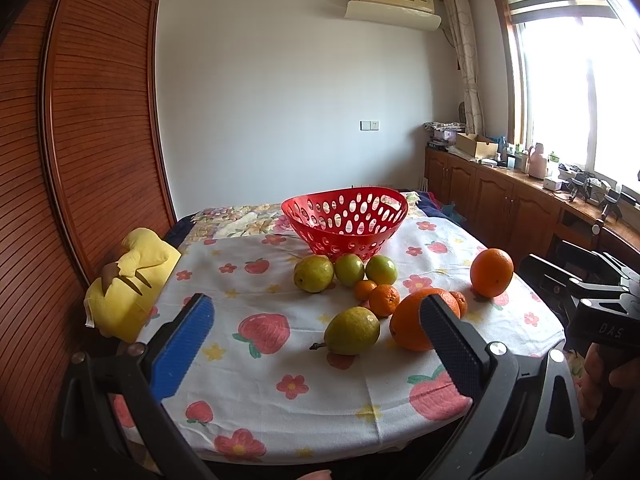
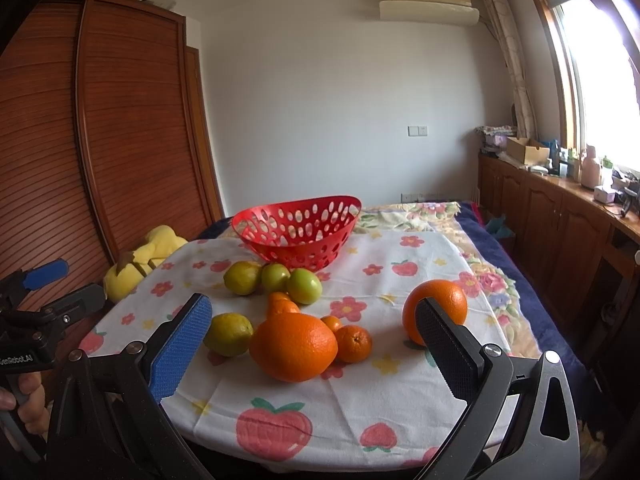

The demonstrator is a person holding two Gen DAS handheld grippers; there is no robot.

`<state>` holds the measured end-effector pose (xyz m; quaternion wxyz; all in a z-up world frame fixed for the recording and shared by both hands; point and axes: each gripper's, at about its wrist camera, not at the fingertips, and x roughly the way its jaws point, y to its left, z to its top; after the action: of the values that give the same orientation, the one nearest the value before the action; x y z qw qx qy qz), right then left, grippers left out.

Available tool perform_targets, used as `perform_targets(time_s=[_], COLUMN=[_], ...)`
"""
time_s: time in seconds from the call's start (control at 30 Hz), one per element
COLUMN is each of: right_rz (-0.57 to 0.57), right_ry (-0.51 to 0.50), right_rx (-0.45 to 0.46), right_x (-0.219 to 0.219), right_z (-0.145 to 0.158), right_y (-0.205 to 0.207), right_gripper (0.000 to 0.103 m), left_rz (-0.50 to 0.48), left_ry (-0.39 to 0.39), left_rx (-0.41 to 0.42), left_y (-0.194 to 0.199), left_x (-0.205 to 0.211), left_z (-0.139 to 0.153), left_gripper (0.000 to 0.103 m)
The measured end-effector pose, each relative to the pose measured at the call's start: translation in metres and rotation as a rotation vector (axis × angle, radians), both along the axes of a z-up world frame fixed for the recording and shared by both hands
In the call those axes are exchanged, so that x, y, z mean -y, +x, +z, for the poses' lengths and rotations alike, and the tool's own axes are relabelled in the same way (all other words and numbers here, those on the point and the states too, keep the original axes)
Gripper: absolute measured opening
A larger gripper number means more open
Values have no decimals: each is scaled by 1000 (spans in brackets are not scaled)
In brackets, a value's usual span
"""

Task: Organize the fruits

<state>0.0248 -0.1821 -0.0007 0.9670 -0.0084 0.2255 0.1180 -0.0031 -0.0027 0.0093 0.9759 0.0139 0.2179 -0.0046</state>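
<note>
Your left gripper point(image 1: 316, 332) and right gripper point(image 2: 314, 332) both hover with fingers spread wide, holding nothing. The fruit lies loose on the tablecloth point(image 1: 280, 400): pears point(image 1: 352, 330), oranges point(image 2: 294, 346), all at six o'clock of the red basket point(image 1: 344, 220).

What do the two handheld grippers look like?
Both are black frames with silver bolts. Each of the left gripper and right gripper has one blue ridged pad and one black textured pad. White lettering marks the bodies. No sleeves or cables are visible.
</note>
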Motion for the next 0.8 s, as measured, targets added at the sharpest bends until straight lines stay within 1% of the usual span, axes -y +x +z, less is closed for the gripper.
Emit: perform_targets(time_s=[0.13, 0.8], right_rz=[1, 3], right_ry=[0, -7], right_rx=[0, 7], right_x=[-1, -2], right_z=[0, 2], right_y=[0, -2], right_gripper=[103, 103], left_rz=[-2, -2], left_ry=[1, -1], left_rx=[7, 15], left_y=[-3, -6], left_x=[-4, -2], left_z=[9, 8], left_gripper=[103, 103])
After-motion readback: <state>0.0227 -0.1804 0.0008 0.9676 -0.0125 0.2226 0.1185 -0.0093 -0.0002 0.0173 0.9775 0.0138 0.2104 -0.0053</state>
